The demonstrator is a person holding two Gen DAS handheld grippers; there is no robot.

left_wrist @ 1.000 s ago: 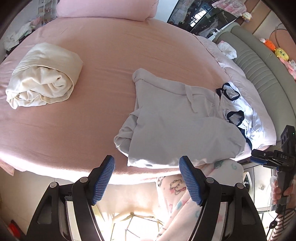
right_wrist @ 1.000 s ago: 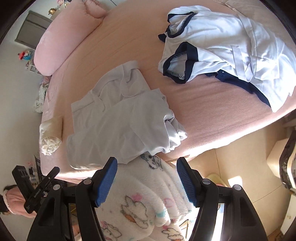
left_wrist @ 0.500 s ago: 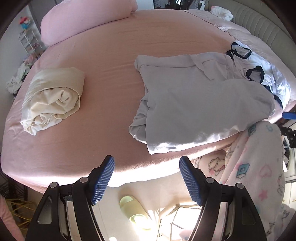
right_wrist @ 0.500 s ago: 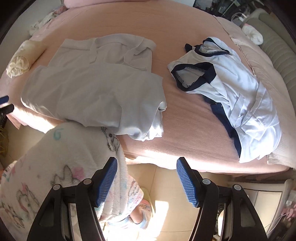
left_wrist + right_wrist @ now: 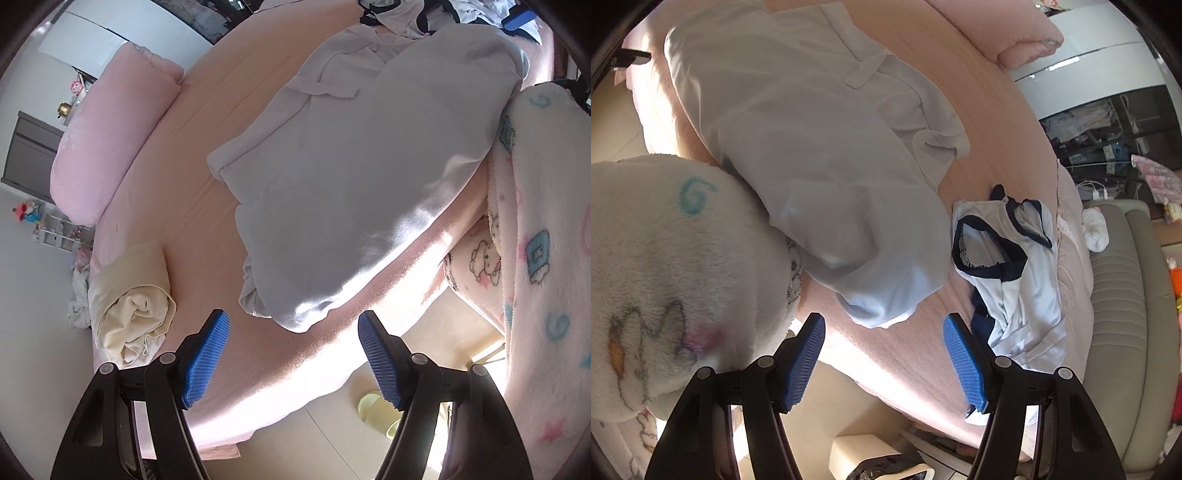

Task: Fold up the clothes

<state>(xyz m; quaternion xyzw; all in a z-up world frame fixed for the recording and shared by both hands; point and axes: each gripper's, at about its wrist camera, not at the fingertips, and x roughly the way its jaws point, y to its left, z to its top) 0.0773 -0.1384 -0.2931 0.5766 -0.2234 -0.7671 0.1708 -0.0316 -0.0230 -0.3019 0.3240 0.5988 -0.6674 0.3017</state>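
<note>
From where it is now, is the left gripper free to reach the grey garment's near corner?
Probably yes. The left gripper is open and empty, and the grey garment has its near corner just ahead of the pads, with only bare pink sheet between. The cream bundle lies off to the side.

garment [image 5: 351, 184]: pale grey | bed [image 5: 207, 229]: pink (sunlit edge) | pads [image 5: 205, 360]: blue

Bare pink bed [image 5: 229, 122] left of grey garment [image 5: 351, 177]; cream bundle [image 5: 129, 306] blocks the corner.

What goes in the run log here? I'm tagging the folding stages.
stage: approach | left tool: open, empty | right tool: open, empty | grey garment: unfolded on bed
</note>
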